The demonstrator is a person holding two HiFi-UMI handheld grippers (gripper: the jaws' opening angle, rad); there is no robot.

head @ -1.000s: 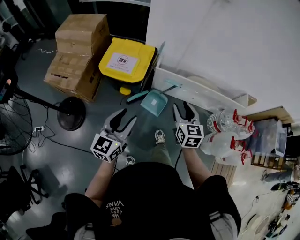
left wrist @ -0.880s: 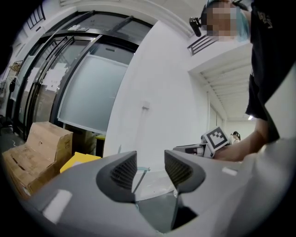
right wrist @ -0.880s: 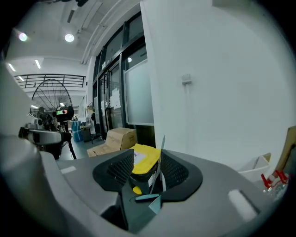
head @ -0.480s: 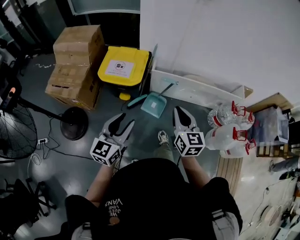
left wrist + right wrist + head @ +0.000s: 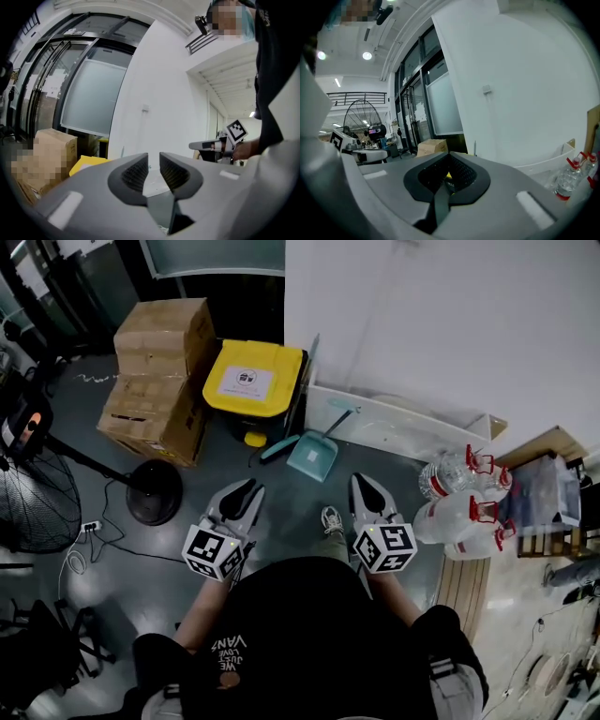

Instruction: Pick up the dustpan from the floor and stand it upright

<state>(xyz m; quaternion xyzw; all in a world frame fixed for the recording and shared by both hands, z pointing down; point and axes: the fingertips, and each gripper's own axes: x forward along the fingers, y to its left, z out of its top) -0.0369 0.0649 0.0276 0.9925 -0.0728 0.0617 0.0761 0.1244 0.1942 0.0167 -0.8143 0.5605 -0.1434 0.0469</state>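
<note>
**DUSTPAN: ONE ITEM, ON FLOOR**

Dustpan: pale teal plastic, scoop-shaped pan with a long thin handle. Lying down on the dark grey floor, not upright. Position: just right of the yellow-lidded bin, near its lower corner. The handle slants up and to the right, away from the bin.

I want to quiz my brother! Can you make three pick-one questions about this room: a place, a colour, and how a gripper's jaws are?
1. Where is the dustpan? A) on the floor near the bin B) on the cardboard boxes C) in a gripper
2. What colour is the bin's lid? A) red B) yellow C) green
3. How are the right gripper's jaws? A) wide open B) shut on the dustpan C) shut, empty
Answers: 1 A, it lies on the floor; 2 B, the lid is yellow; 3 C, the jaws meet with nothing between.
</note>
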